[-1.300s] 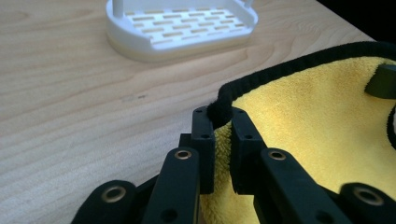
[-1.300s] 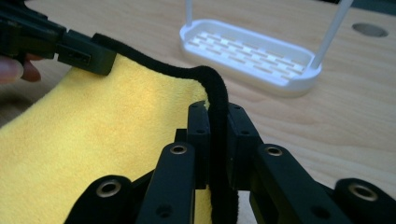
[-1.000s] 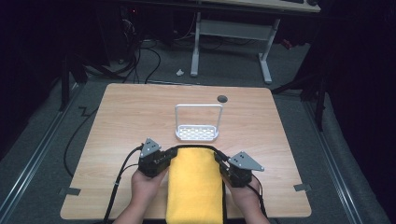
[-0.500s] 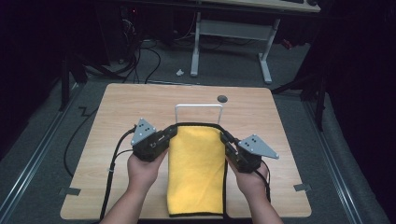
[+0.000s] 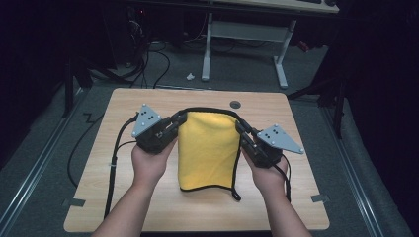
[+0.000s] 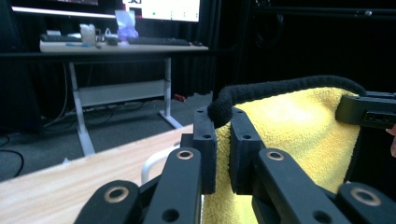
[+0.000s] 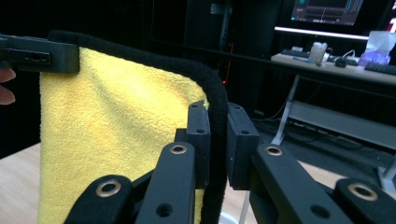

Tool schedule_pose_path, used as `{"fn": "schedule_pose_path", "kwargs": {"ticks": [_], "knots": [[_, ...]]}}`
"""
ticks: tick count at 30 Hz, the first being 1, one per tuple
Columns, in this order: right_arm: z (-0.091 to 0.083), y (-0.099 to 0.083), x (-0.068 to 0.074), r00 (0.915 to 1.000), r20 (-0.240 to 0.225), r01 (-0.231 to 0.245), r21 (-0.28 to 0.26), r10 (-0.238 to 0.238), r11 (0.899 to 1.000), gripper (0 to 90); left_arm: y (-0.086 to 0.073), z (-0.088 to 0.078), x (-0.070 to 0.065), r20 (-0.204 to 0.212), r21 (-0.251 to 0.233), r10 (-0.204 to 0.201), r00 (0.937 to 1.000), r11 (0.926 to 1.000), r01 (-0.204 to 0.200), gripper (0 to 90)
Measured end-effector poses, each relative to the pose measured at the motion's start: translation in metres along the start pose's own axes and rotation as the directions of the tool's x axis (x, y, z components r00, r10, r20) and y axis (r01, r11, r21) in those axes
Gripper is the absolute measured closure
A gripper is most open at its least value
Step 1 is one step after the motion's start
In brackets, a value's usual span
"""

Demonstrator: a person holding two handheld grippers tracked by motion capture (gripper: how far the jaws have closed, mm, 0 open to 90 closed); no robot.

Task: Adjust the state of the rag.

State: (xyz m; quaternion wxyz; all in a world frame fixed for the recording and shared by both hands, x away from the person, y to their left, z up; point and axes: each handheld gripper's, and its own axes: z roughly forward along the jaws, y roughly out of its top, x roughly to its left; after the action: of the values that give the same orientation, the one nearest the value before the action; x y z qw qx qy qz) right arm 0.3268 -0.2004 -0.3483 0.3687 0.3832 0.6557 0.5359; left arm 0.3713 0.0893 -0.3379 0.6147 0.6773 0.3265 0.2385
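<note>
Since the earlier frames you have been raising both hands, and the yellow terry cloth with black piped edging (image 5: 207, 150), which was lying flat between them, is now hanging off the light wooden table top (image 5: 148, 207) over most of its length. Nearest you, the cloth's lower hem is dangling just above the table's near part; whether it is touching the wood I cannot tell. Your left gripper (image 5: 179, 120) is pinching the cloth's top left corner: in the left gripper view its jaws are standing closed on the black piping (image 6: 223, 109), with the yellow pile falling away to the right. Your right gripper (image 5: 240, 127) is clamping the top right corner in the same way, its jaws pressing the piping from both sides in the right gripper view (image 7: 215, 140). Between the two, the top edge is arching upward and the cloth is spreading as a flat sheet. Farther off, a small dark round grommet (image 5: 235, 104) is sitting in the table's far edge, and a white-legged desk (image 5: 242, 34) is standing beyond on the grey floor.
</note>
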Motion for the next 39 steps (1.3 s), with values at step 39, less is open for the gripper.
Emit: {"fn": "schedule_pose_path", "kwargs": {"ticks": [39], "knots": [[0.060, 0.059, -0.041, 0.9971, 0.077, -0.001, -0.023, 0.003, 1.000, 82.6, 0.068, 0.068, 0.029, -0.123, 0.005, 0.111, 0.9862, 0.9938, -0.111, 83.4]]}}
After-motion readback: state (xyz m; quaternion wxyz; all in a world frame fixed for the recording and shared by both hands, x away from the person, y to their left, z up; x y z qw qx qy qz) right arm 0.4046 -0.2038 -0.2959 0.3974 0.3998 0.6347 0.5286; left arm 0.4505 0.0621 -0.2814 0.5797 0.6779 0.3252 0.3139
